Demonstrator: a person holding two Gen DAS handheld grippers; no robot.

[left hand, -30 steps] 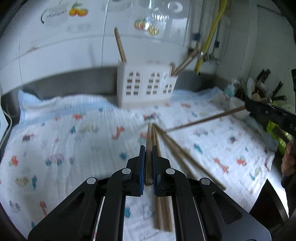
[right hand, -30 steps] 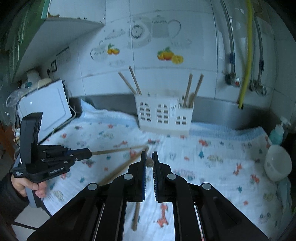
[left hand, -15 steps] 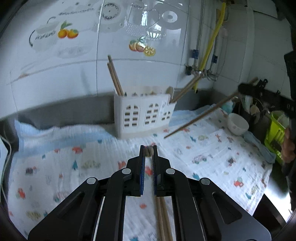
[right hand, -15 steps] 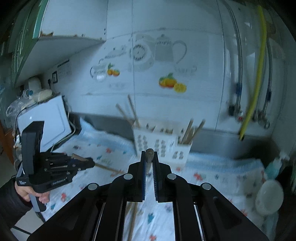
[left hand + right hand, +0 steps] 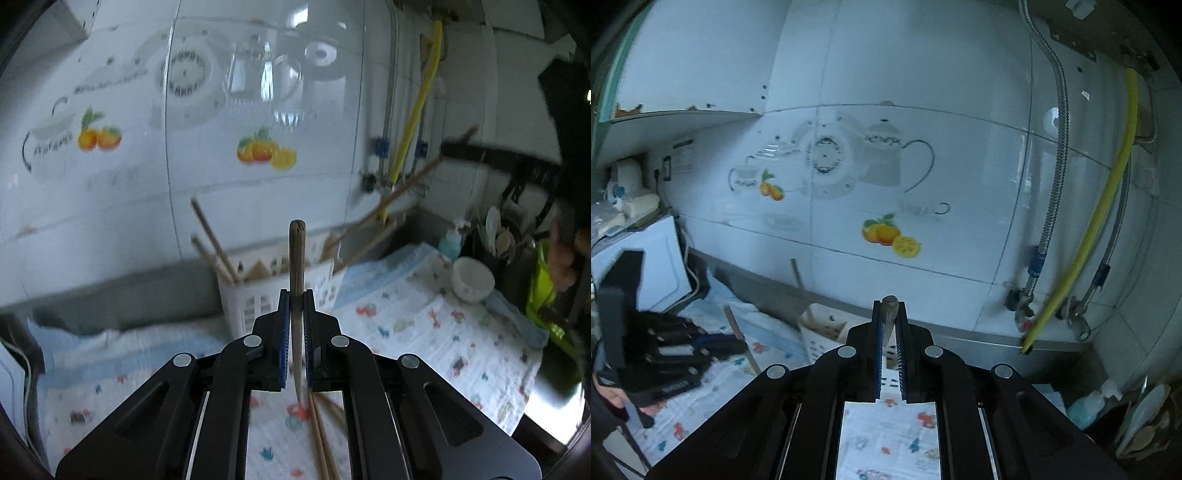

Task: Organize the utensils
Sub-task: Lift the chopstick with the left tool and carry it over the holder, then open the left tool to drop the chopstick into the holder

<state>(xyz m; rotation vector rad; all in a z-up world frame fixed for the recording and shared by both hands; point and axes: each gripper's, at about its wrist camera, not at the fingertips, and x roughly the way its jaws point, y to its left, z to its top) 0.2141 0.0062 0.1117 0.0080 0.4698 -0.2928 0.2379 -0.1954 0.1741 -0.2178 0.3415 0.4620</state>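
Nearest us, our left gripper (image 5: 296, 295) pinches a wooden chopstick (image 5: 297, 254) upright, blunt grooved end raised, presumably so it drops tip-first into the white utensil holder (image 5: 258, 295) just behind. More chopsticks (image 5: 321, 435) lie on the printed cloth (image 5: 424, 332) below. Our right gripper (image 5: 889, 306) clamps another chopstick (image 5: 889, 312), only its rounded end showing, above the same utensil holder (image 5: 823, 336) by the tiled wall (image 5: 886, 166).

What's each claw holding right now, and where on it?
Each holds one chopstick. Left claw pinches a chopstick short of its blunt end; right claw grips another chopstick at its end.
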